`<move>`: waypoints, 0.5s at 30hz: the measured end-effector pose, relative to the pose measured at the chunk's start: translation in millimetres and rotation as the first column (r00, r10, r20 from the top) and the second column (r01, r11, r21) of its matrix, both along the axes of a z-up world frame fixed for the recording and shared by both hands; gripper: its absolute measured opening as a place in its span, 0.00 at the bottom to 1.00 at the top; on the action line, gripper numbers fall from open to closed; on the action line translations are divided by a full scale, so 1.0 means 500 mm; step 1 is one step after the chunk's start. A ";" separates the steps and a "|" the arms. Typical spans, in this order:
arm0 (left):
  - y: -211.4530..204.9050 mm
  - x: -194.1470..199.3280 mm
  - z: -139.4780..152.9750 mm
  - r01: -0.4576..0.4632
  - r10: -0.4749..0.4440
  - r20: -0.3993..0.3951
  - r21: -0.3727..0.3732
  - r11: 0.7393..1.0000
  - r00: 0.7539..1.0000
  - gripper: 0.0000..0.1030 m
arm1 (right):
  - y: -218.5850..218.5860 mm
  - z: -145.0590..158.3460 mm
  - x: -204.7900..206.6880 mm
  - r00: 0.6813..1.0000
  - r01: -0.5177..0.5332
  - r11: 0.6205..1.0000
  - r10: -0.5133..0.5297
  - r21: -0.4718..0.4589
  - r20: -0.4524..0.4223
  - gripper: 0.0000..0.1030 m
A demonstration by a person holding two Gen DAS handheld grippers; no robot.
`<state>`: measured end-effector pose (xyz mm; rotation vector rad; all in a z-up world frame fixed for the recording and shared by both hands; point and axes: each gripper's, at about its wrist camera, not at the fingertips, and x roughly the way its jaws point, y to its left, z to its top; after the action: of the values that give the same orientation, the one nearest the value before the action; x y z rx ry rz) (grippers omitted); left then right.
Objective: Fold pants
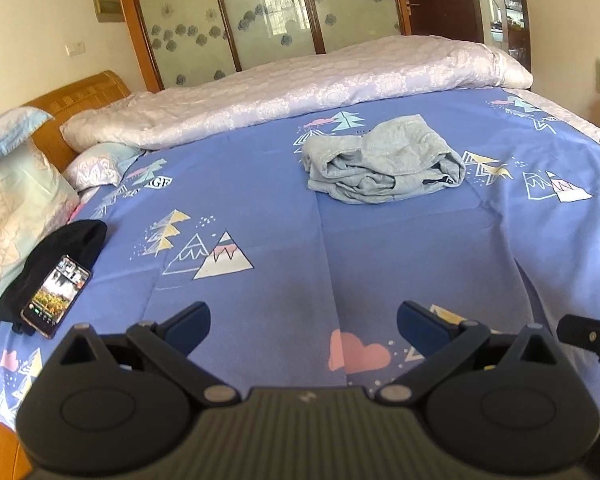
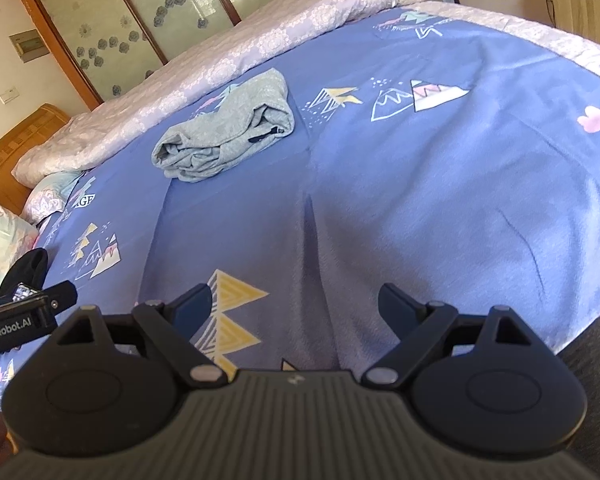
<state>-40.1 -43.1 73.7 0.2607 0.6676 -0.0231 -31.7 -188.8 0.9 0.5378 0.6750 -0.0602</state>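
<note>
Light grey pants (image 1: 382, 162) lie in a crumpled heap on the blue patterned bedsheet (image 1: 284, 208), well beyond both grippers. In the right wrist view the same pants (image 2: 224, 128) sit up and to the left on the sheet (image 2: 420, 168). My left gripper (image 1: 303, 326) hovers open above the near part of the bed, nothing between its fingers. My right gripper (image 2: 296, 308) is open too and holds nothing. Each gripper shows at the edge of the other's view: the right one (image 1: 588, 338) at the right, the left one (image 2: 20, 316) at the left.
A phone (image 1: 56, 296) with a lit screen rests on a black cloth (image 1: 56, 256) at the bed's left side. Pillows (image 1: 16, 200) lie by the wooden headboard (image 1: 80, 96). A rolled pale quilt (image 1: 300, 92) runs along the far side, with wardrobe doors (image 1: 236, 16) behind it.
</note>
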 end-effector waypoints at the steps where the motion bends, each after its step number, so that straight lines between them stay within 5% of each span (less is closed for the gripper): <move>1: -0.003 -0.001 0.001 0.006 -0.006 -0.003 0.005 1.000 1.000 1.00 | 0.000 0.001 -0.001 1.000 0.004 1.000 -0.004 -0.006 0.003 0.89; 7: -0.018 -0.005 0.002 0.063 -0.063 -0.047 0.009 0.998 0.997 1.00 | -0.004 0.003 -0.002 1.000 0.017 1.000 -0.016 -0.020 0.014 0.89; 15: 0.008 0.012 0.004 0.054 -0.072 -0.153 -0.115 0.992 0.986 1.00 | -0.004 0.000 -0.002 1.000 0.017 1.000 -0.017 -0.020 0.007 0.89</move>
<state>-34.0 -39.0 75.7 0.1740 0.8115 -0.1421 -32.7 -191.0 0.9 0.5242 0.6628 -0.0809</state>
